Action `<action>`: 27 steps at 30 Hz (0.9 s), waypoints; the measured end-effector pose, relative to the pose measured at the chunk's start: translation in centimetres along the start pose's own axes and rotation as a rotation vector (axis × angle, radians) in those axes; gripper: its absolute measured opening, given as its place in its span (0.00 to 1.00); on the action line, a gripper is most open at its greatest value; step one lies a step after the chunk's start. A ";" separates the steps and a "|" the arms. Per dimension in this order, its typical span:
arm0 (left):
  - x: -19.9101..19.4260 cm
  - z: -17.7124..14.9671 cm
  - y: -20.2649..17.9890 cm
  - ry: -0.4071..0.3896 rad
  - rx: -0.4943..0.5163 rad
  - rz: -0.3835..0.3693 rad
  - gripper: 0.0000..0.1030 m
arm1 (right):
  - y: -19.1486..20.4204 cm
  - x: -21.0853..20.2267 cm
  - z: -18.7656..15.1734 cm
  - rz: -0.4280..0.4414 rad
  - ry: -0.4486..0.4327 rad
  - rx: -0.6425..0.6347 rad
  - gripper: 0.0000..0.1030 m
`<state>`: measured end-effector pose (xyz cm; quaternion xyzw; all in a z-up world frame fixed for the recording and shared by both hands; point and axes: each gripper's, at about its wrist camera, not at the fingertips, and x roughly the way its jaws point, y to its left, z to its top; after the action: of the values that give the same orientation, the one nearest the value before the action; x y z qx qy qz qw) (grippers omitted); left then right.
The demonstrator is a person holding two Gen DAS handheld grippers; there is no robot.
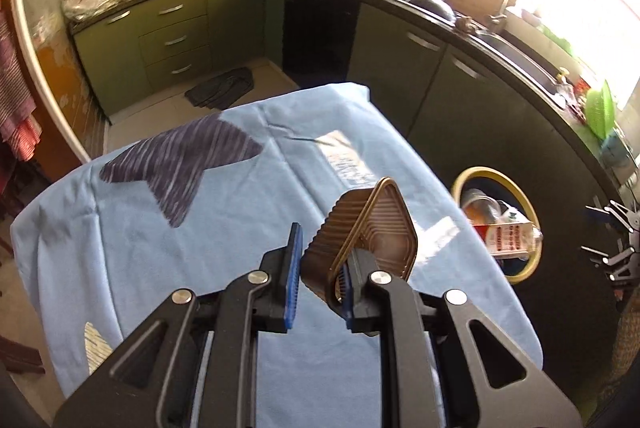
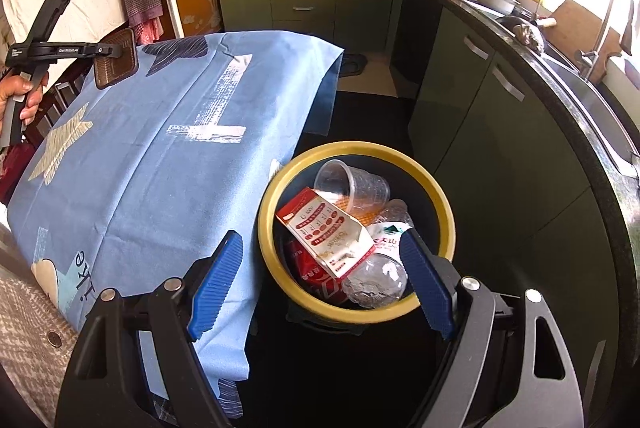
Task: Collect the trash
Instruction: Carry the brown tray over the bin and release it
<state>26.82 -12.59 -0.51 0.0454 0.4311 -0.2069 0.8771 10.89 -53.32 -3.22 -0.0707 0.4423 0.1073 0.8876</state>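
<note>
My left gripper (image 1: pixel 320 260) holds a brown ribbed plastic tray (image 1: pixel 368 232) by its rim, lifted above the table with the blue cloth (image 1: pixel 200 228). The tray's rim hangs on the right finger and the jaws stand partly apart. From the right wrist view that gripper and tray (image 2: pixel 116 58) hang over the table's far left edge. My right gripper (image 2: pixel 320 268) is open and empty, just above the yellow-rimmed trash bin (image 2: pixel 280 260). The bin holds a red and white carton (image 2: pixel 326 232), a clear cup (image 2: pixel 354 188) and a plastic bottle (image 2: pixel 378 276).
The bin (image 1: pixel 532 260) stands on the floor between the table and the dark curved kitchen counter (image 2: pixel 560 100). Green cabinets (image 1: pixel 172 40) and a stove with pans line the far wall. A sink and tap (image 2: pixel 608 24) are at the right.
</note>
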 end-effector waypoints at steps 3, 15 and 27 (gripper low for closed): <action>0.4 1.4 -5.0 -0.010 0.089 -0.068 0.16 | -1.7 -1.1 -1.5 -0.043 0.003 0.042 0.77; 8.9 4.7 -21.8 0.024 0.340 -0.203 0.16 | -6.2 -4.8 -9.6 -0.102 0.010 0.203 0.78; 18.8 5.3 -29.4 0.191 0.360 -0.168 0.17 | -7.2 -4.6 -13.5 -0.070 0.032 0.283 0.78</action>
<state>29.10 -46.76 -8.90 0.1846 0.4706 -0.3475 0.7897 -0.34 -63.86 -7.40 0.0383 0.4642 0.0117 0.8848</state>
